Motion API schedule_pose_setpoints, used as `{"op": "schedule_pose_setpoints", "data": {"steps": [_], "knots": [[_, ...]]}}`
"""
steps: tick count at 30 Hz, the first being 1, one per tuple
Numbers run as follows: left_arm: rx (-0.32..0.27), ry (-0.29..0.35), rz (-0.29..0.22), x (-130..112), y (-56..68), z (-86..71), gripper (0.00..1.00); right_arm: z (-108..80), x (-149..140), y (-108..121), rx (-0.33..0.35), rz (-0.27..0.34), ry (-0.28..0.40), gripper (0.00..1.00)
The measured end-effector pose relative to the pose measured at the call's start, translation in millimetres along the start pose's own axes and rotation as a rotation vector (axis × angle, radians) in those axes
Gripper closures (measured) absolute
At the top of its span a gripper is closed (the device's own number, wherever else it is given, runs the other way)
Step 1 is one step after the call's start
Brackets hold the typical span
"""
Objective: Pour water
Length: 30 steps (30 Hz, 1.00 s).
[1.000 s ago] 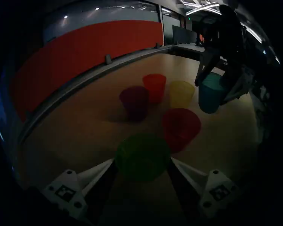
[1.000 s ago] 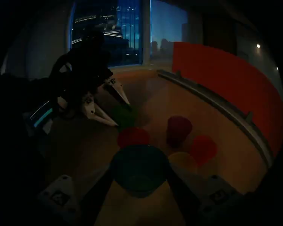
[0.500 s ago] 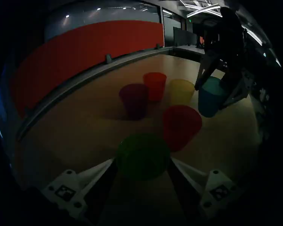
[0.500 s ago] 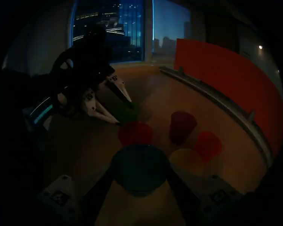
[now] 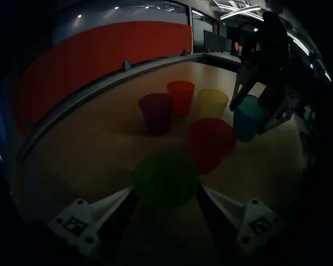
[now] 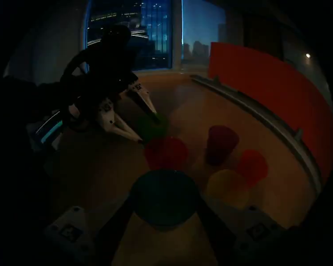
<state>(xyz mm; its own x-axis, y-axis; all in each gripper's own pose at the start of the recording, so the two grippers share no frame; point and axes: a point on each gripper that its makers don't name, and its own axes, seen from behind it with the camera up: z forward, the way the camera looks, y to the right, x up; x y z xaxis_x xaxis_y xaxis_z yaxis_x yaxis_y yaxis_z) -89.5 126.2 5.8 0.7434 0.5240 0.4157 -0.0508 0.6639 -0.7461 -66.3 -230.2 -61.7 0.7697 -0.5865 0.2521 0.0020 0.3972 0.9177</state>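
I record a dim room: a wooden table top (image 5: 77,146) bounded by a grey rail (image 5: 100,86) and red partition (image 5: 100,48), strip lights (image 5: 237,9) overhead, and large windows (image 6: 157,31) showing a dusk skyline.

Cups, six: green cup (image 5: 166,177), red cup (image 5: 212,142), purple cup (image 5: 156,111), orange cup (image 5: 181,95), yellow cup (image 5: 212,103), teal cup (image 5: 248,122), one of each. Grippers, two: left gripper (image 5: 166,189), right gripper (image 6: 164,199).

teal cup (image 6: 166,201) contents: too dark (dim light) | red cup (image 6: 166,153) base: hidden
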Motion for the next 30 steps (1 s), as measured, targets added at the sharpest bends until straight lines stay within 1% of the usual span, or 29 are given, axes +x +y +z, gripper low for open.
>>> {"op": "schedule_pose_setpoints", "data": {"steps": [5, 11, 14, 23, 30], "knots": [[-0.003, -0.010, -0.010, -6, -0.1, -0.8, 0.12, 4.7, -6, -1, 0.000, -0.002, -0.010, 0.00], [0.029, -0.033, -0.006, -17, -6.0, -4.3, 0.12, 13.3, -12, -4, 0.006, 0.005, -0.018, 0.00], [0.037, -0.039, -0.008, -22, -6.7, -6.9, 0.12, 16.9, -14, -4, 0.011, 0.012, -0.019, 0.00], [0.041, -0.026, -0.028, -27, -4.8, -16.6, 0.12, 22.2, -19, -7, 0.019, 0.021, -0.020, 0.00], [0.044, -0.020, -0.036, -29, -3.0, -22.5, 0.11, 20.7, -28, -8, 0.014, 0.033, -0.028, 0.00]]}}
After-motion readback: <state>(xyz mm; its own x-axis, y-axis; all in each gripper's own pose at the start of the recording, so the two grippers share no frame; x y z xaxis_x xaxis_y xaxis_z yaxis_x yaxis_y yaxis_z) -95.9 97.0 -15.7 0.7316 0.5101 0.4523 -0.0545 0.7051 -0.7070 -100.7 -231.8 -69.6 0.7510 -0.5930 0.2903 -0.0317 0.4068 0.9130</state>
